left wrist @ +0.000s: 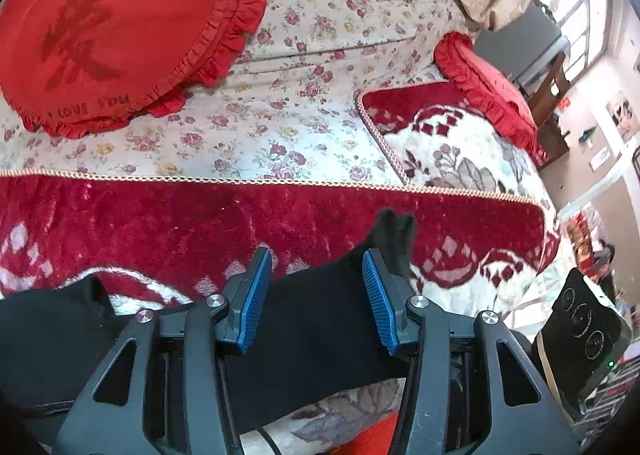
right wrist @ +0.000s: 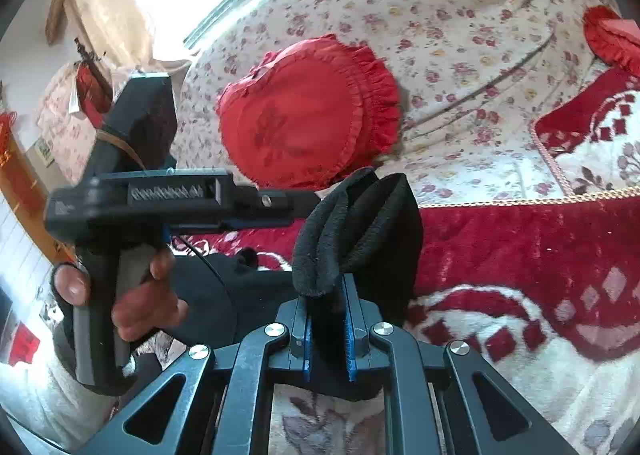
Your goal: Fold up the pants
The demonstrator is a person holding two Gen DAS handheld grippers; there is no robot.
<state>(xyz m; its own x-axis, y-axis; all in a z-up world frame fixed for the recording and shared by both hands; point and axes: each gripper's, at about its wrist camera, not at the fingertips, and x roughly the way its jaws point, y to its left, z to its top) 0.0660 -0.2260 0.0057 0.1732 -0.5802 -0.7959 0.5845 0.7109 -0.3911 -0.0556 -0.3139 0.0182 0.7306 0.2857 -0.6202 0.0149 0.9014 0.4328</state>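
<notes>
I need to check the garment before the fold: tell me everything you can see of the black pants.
The pants are black, soft and fleecy-looking, bunched rather than flat. The right gripper is shut on a thick rolled edge that stands up above its blue pads. In the left view a band of the fabric runs between the open fingers of the left gripper, unpinched. The rest lies on the red and white blanket.

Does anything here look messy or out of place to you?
Only the black pants: they are bunched, not flat. The right gripper is shut on a thick wad of fuzzy fabric sticking up in lumpy folds, while the left gripper is open with cloth between its fingers. The red cushion looks normal.
</notes>
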